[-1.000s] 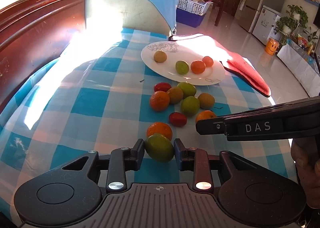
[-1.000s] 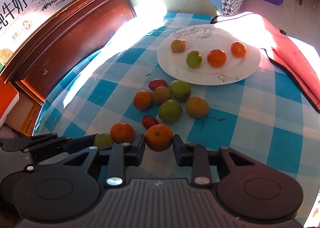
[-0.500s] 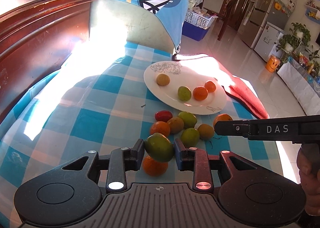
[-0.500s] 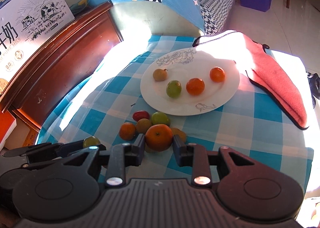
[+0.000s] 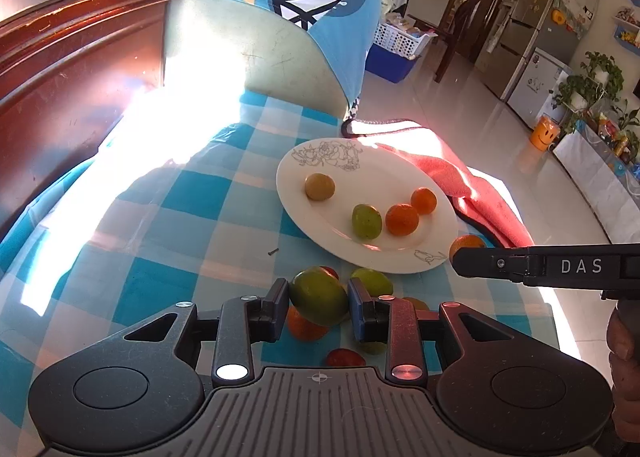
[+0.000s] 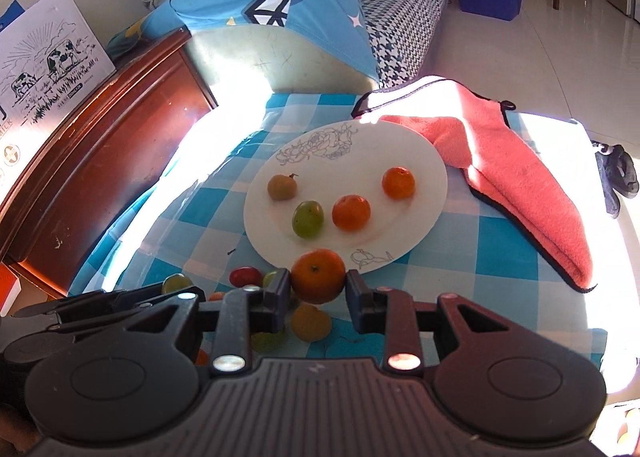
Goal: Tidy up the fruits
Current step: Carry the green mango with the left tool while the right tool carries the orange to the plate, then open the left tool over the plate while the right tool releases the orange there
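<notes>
I have lifted both fruits up off the table and carried them closer to the plate than they were a second ago. My left gripper (image 5: 318, 305) is pinching a green fruit (image 5: 319, 295) between its two fingers. My right gripper (image 6: 318, 289) is pinching an orange (image 6: 318, 276) the same way.

The plate (image 6: 416, 217) is just ahead of my right gripper, and the orange hangs right at its near rim. From my left gripper, the plate (image 5: 316, 225) is ahead and a bit to the right. On it are four fruits: a brown fruit (image 6: 282, 187) at the far left, a green one (image 6: 307, 219) nearer me, and two small oranges (image 6: 351, 212) to the right of those.

Below and behind my grippers, more loose fruits (image 5: 344, 357) lie on the checked cloth (image 5: 160, 225), red, green and orange ones, partly hidden by my fingers. In the left view my right gripper (image 5: 464, 259) pokes in from the right, beside the plate's near edge, with the orange (image 5: 466, 244) peeking out behind its tip. A pink towel (image 6: 520, 177) lies to the right of the plate, touching its far rim.
</notes>
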A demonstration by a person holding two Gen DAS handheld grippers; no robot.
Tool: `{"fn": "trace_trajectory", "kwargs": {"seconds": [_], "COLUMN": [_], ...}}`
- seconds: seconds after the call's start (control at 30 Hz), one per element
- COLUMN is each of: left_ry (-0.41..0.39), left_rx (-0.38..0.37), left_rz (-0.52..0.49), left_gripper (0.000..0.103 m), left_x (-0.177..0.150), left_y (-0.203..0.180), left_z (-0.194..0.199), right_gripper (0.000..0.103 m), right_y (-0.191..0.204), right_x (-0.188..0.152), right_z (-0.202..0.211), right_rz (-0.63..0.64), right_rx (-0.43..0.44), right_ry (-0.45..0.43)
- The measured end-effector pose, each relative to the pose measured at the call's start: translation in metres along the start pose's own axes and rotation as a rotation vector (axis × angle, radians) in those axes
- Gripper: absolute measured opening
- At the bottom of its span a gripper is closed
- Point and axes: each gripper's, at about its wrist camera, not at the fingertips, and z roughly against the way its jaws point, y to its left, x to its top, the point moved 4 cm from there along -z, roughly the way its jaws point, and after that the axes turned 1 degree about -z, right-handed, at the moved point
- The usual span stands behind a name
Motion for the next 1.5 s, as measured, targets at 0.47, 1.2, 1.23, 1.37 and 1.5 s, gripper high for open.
{"fn": "trace_trajectory", "kwargs": {"seconds": [0.47, 1.2, 1.23, 1.37, 1.5], "left_ry": [-0.010, 0.030, 0.029, 0.019, 0.007], "left_rx": [-0.031, -0.026, -0.025, -0.028, -0.028], "left_rz": [-0.033, -0.069, -0.067, -0.065, -0.079], "left_gripper": [0.029, 0.029, 0.029, 0.031, 0.033], "left_x": [0.035, 0.054, 0.055, 0.057, 0.058], "left_y": [-0.007, -0.012, -0.012, -0.014, -0.019], "left_z": [-0.040, -0.099, -0.099, -0.096, -0.090], "right_gripper": [0.030, 0.030, 0.031, 0.034, 0.039], "right_y": [-0.025, -0.046, -0.047, -0.047, -0.048], "right_x": [0.027, 0.043, 0.044, 0.046, 0.049], "right_z": [-0.024, -0.070, -0.071, -0.072, -0.067], "right_rz": [-0.031, -0.124, -0.128, -0.151, -0.172], "right_rx": [-0.052, -0.056, -0.051, -0.046, -0.025], "right_ry": [0.006, 0.029, 0.029, 0.026, 0.010]}}
